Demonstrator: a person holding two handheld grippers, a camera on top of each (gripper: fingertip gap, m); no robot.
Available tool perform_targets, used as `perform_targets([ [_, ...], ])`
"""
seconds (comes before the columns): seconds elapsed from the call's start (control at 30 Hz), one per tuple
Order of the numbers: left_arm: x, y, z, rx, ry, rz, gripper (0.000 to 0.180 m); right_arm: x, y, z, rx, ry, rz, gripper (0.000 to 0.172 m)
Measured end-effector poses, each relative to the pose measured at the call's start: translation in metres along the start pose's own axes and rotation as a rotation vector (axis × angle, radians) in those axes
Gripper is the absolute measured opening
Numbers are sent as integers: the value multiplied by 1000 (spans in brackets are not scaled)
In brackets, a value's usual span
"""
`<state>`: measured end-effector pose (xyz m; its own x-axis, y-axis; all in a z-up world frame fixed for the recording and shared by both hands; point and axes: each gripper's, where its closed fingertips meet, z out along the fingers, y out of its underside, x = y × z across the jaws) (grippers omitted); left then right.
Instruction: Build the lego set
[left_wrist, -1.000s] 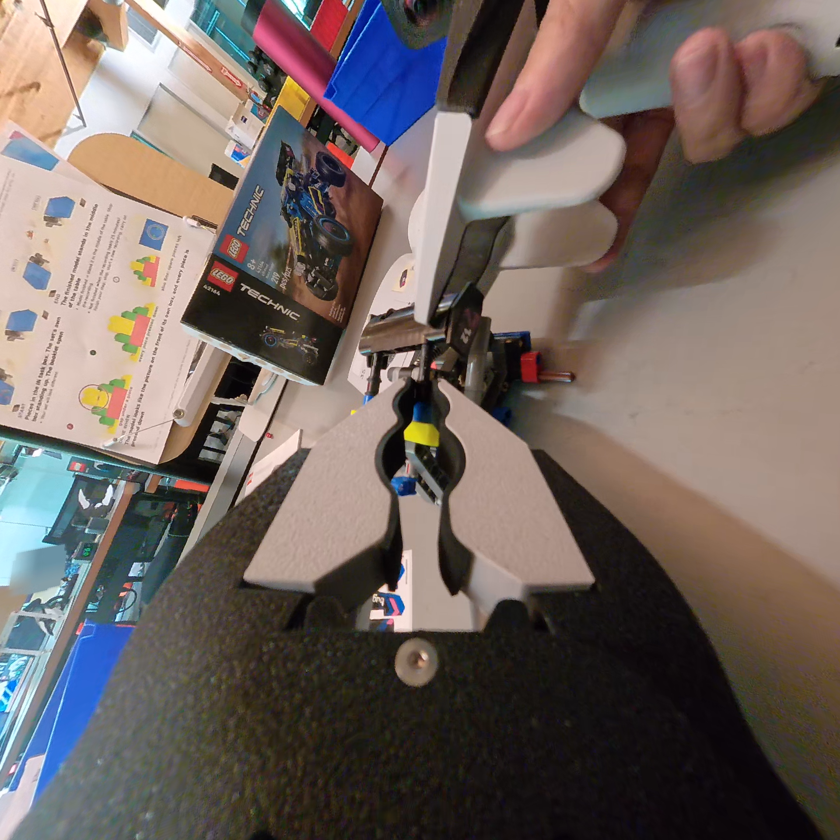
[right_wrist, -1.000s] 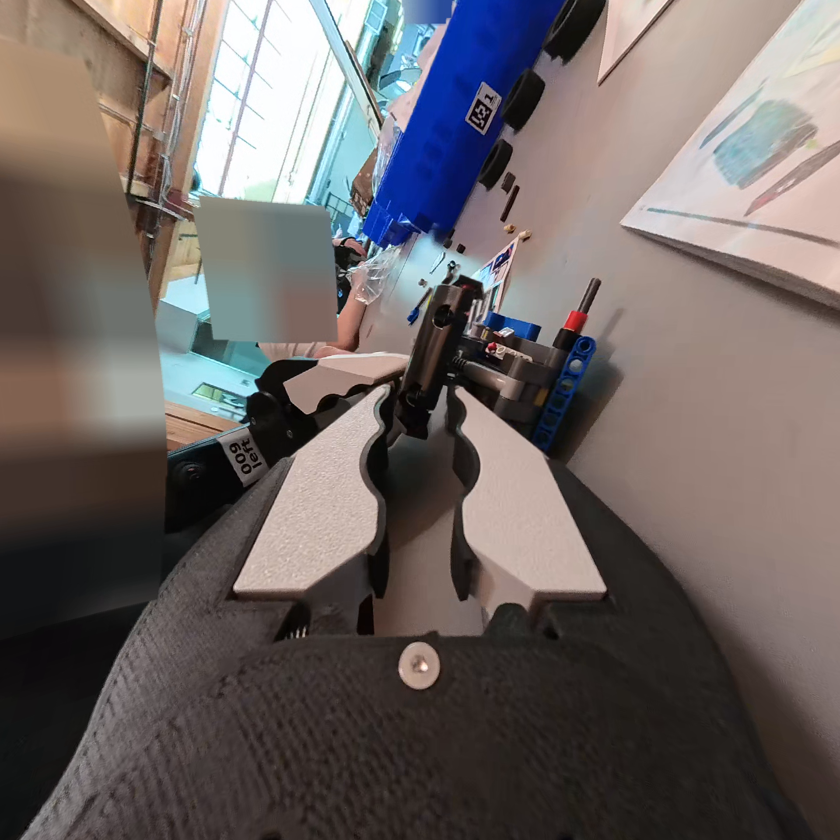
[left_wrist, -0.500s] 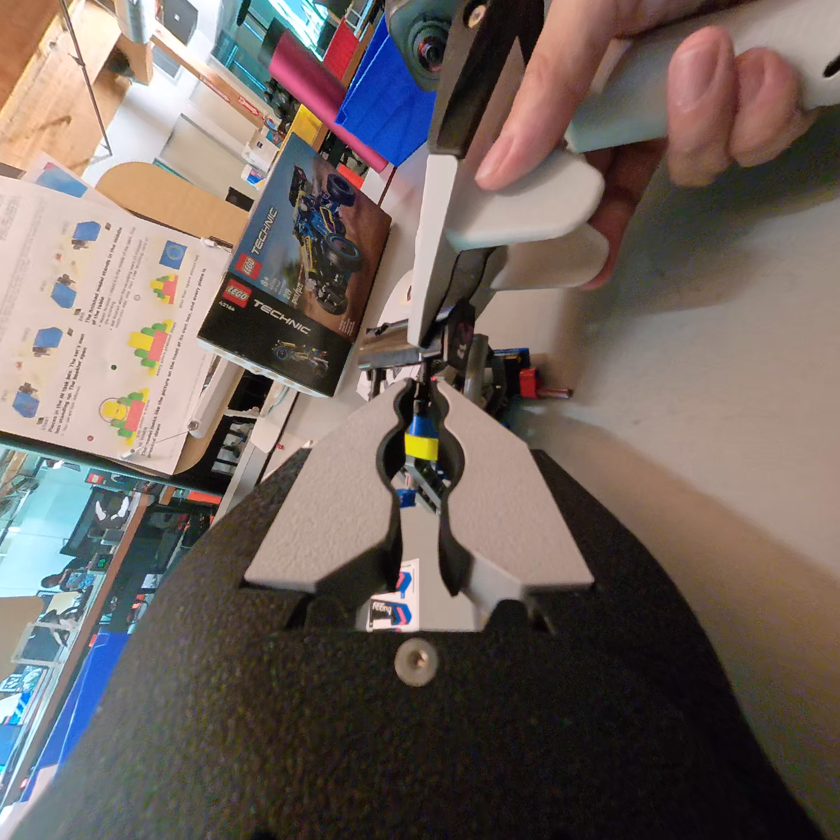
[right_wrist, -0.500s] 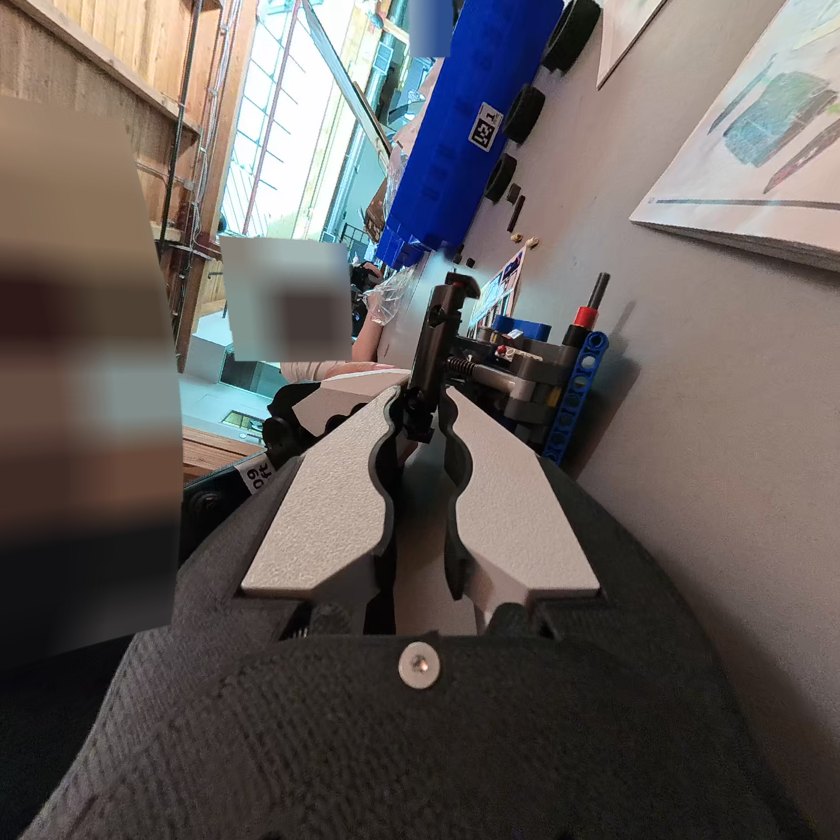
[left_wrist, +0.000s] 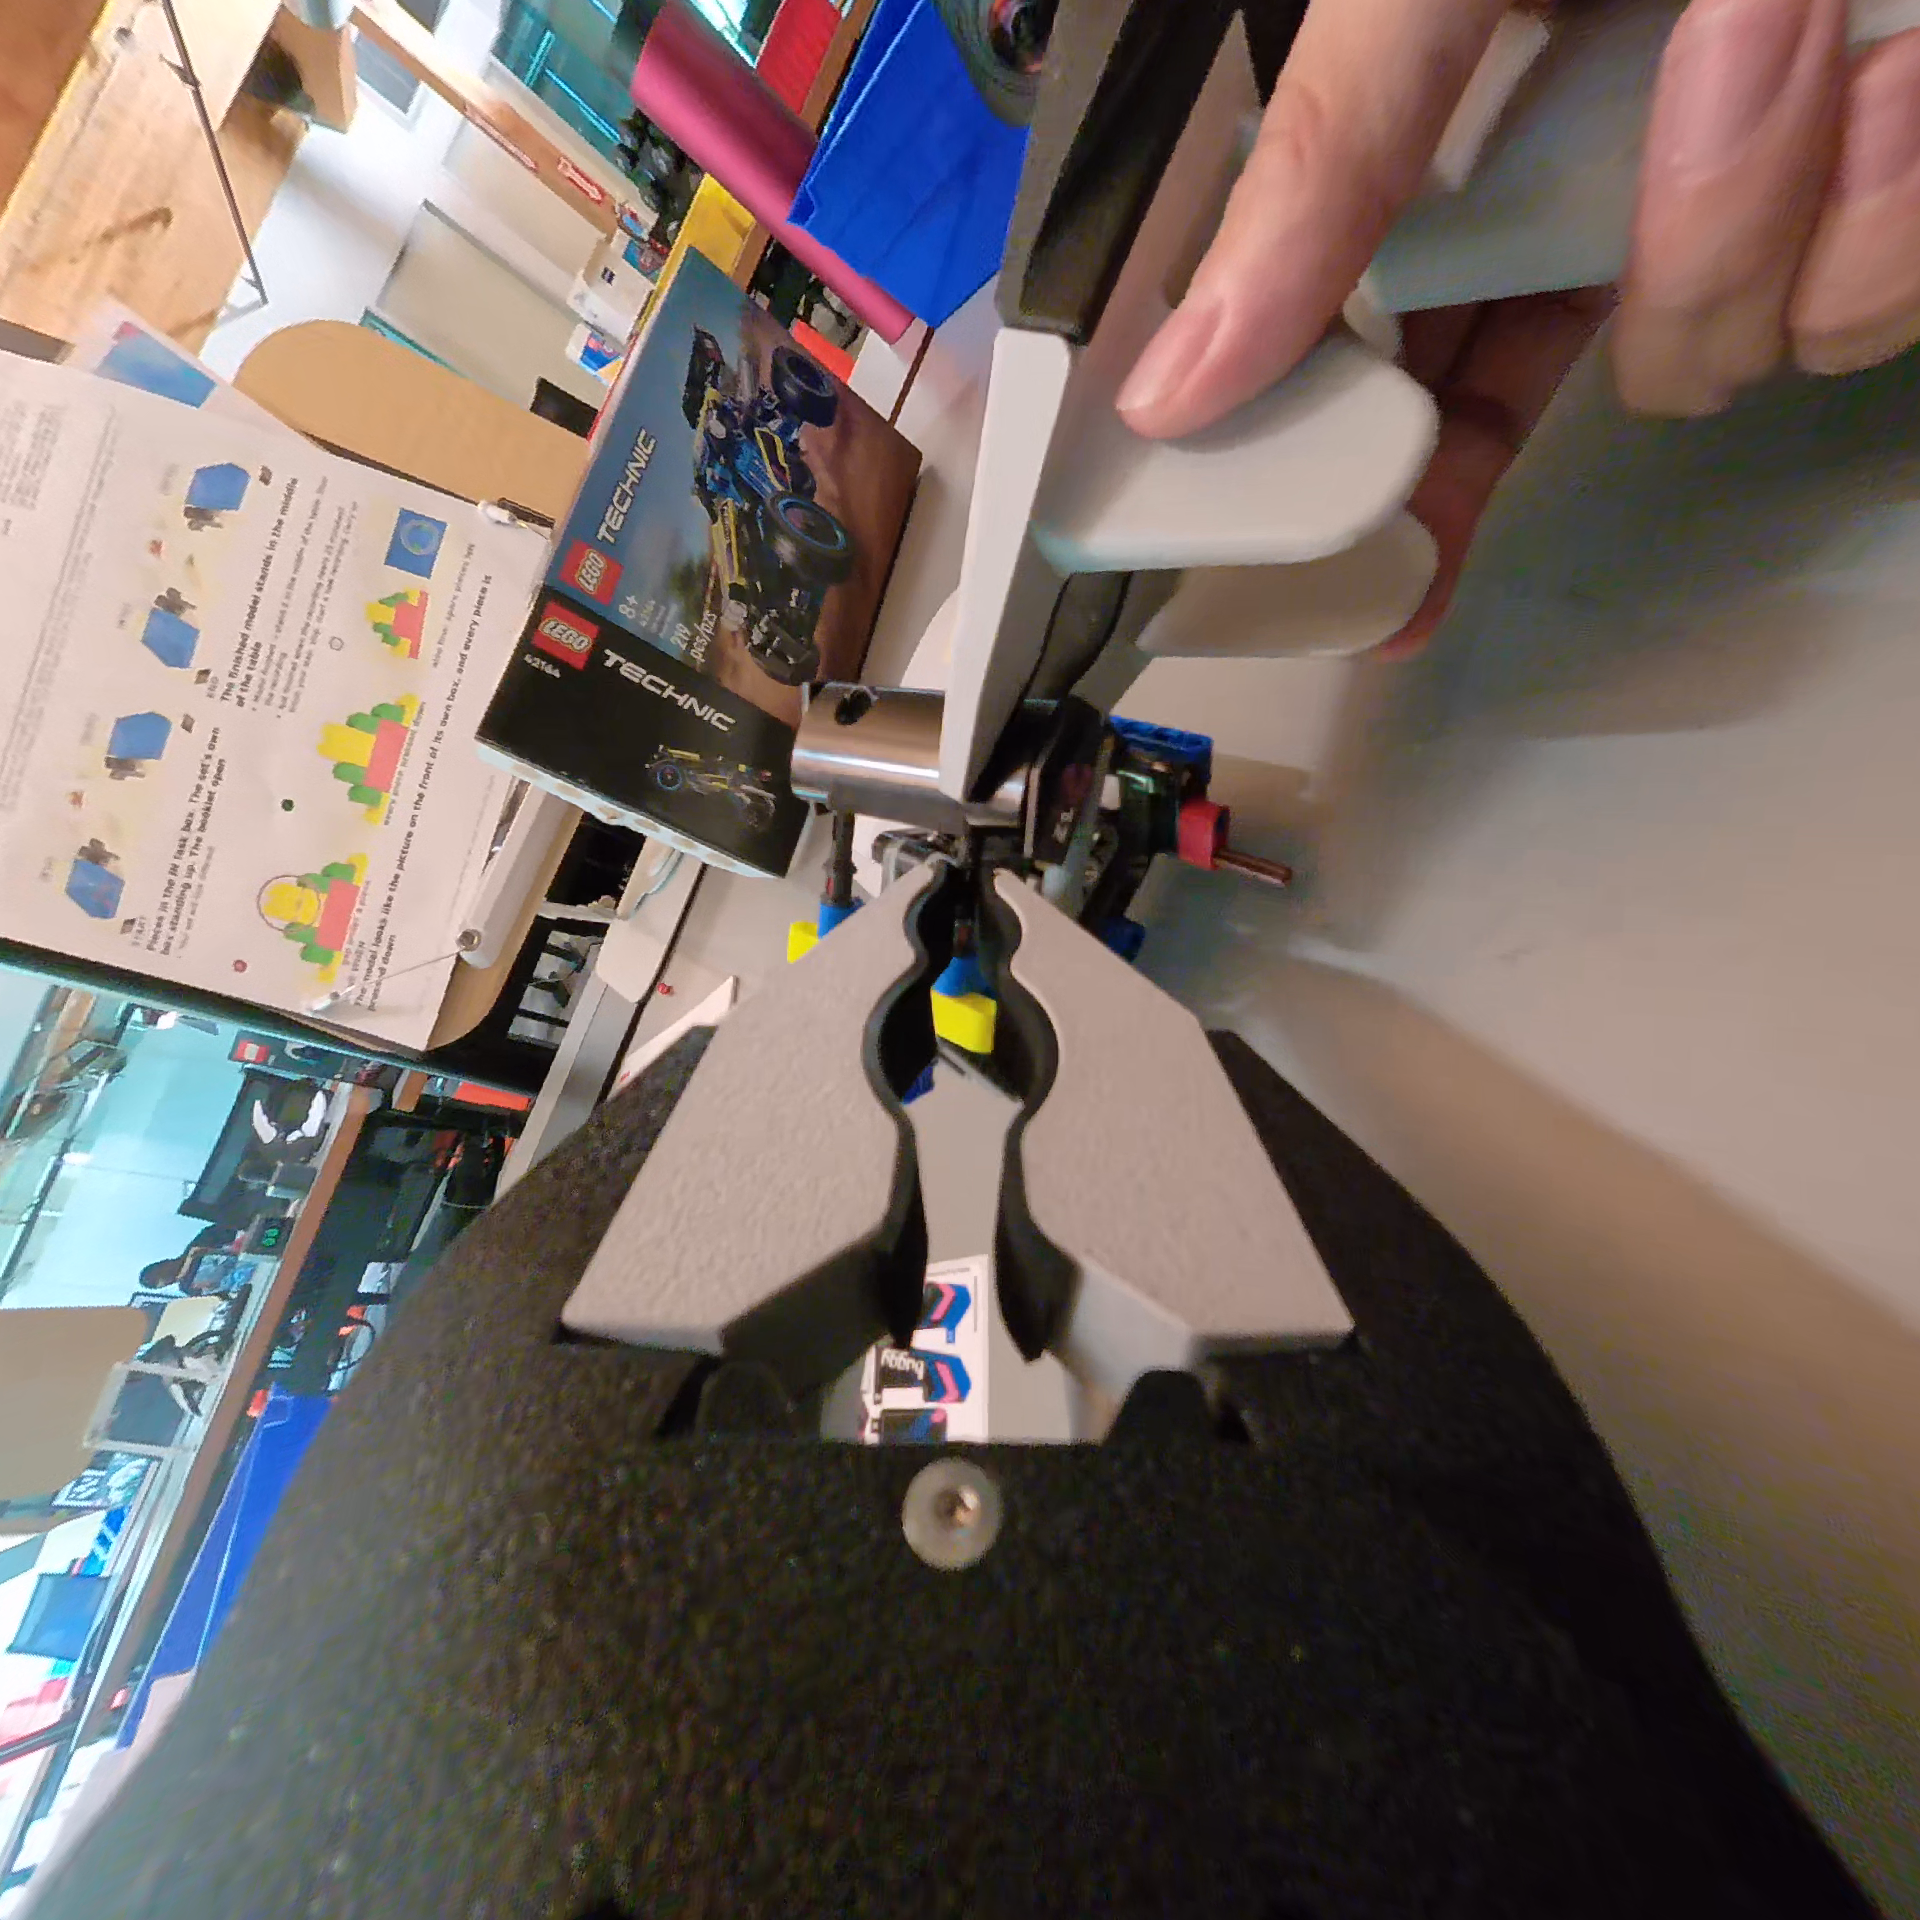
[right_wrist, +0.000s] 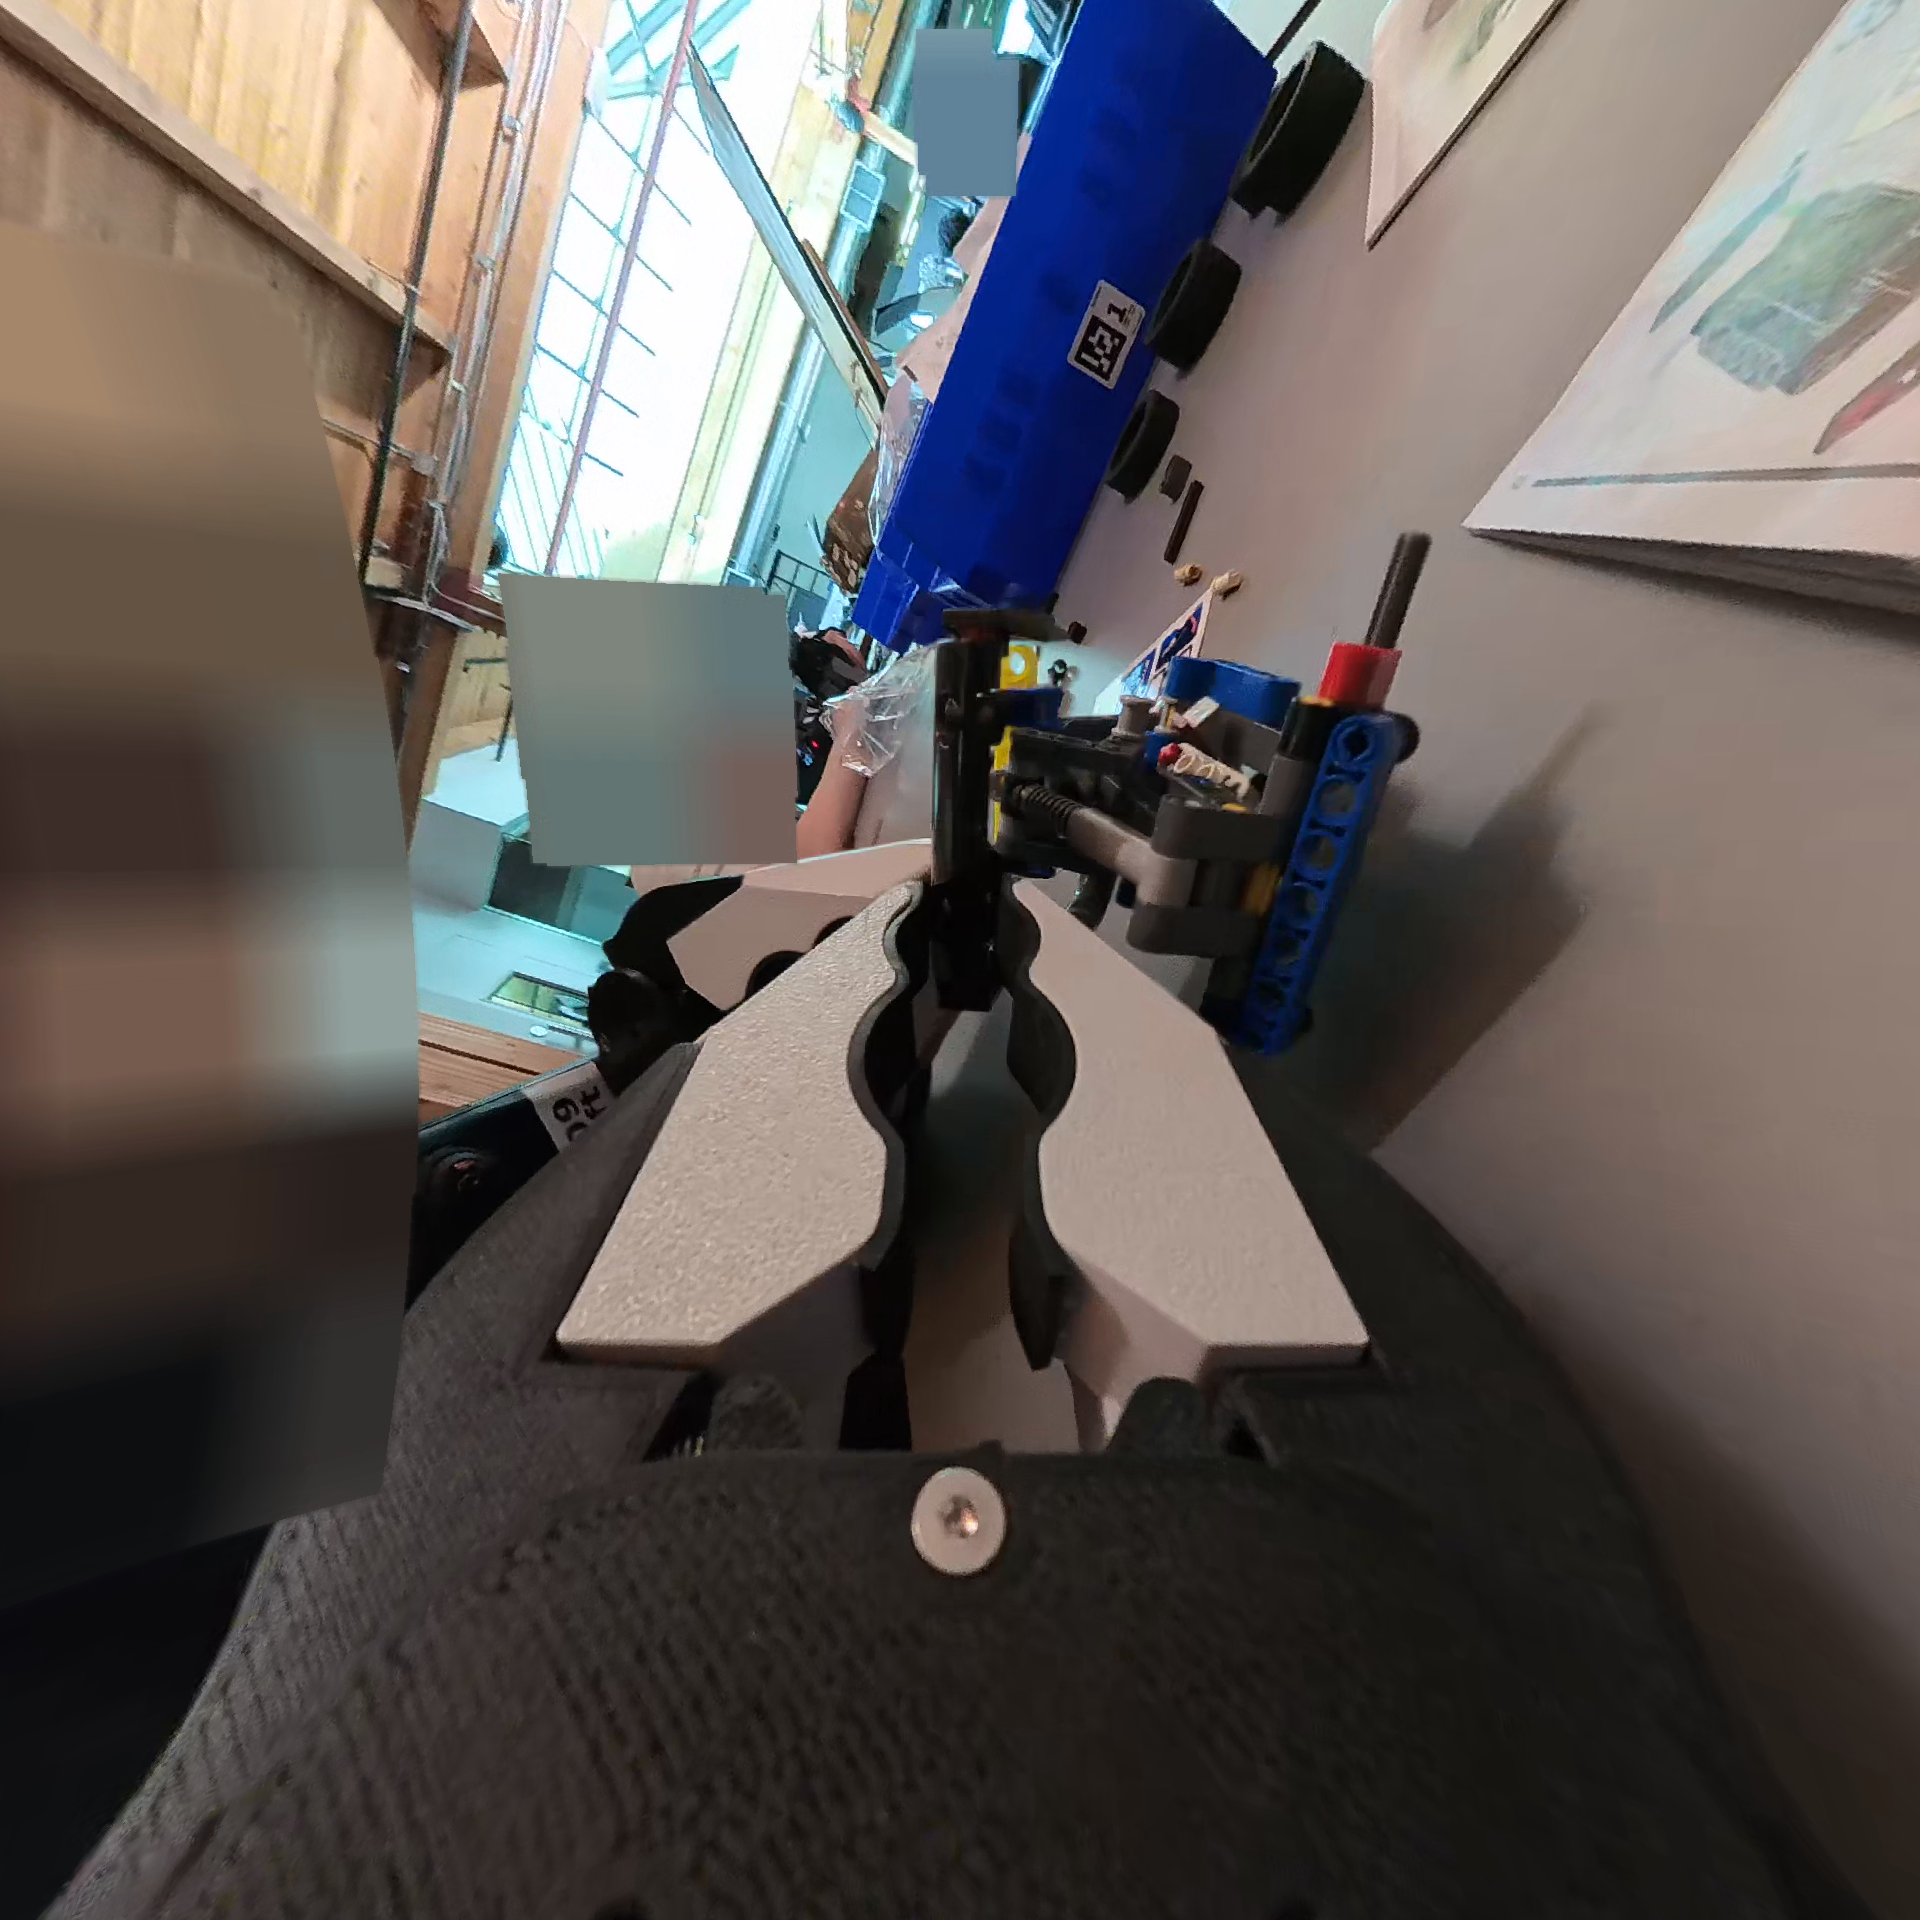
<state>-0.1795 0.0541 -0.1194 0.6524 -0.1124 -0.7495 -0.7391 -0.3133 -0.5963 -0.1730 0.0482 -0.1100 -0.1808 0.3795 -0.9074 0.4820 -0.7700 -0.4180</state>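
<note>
Both tools have closed in: right tool clamps the model's black upright; left tool seemingly pinches its thin edge

Three black wheels lie beside one blue bin. One brick model stands on the worktop. There is one toy box, one printed sheet, one open booklet, and one sticker sheet.

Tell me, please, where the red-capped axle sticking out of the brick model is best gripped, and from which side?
Probably by the red cap on the axle, approached from the free end above the blue beam: the rod stands clear there, while lower down the model crowds it.
</note>
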Motion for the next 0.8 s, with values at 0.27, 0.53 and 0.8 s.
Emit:
perform_targets([
  [0.27,-1,6,7,-53,21,31,0,6,0,2,3,64,-22,10],
  [0.53,-6,2,10,-21,33,8,0,4,-8,3,38,60,6,10],
  [0.8,-5,1,11,21,62,-7,3,7,-11,1,38,22,68,9],
])
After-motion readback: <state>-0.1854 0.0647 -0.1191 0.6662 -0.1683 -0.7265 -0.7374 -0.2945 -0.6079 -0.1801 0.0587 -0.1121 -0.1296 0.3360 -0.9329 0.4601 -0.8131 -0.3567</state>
